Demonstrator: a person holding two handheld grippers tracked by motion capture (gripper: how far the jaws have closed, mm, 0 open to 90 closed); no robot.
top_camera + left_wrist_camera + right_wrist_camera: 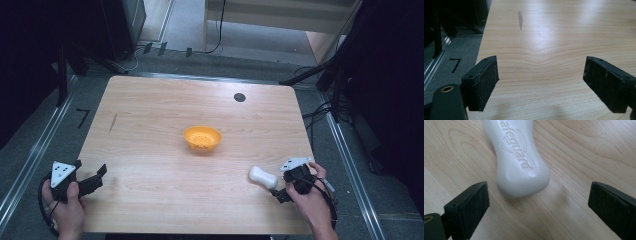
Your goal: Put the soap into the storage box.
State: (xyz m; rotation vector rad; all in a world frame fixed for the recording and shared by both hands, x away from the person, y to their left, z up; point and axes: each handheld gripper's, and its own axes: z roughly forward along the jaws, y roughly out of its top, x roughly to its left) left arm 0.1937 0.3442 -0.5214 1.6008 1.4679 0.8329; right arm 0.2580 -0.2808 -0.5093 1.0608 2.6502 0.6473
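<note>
From my seat, the right gripper view cuts the white soap bar off at the top edge, so I cannot see its far end, and the first letters of its embossed word run out of frame. In the high view the right gripper sits under the person's hand, and I cannot make out its jaws there. The orange bowl holds small specks I cannot identify at this size. The left gripper view crops the right-hand pad at the picture's edge.
</note>
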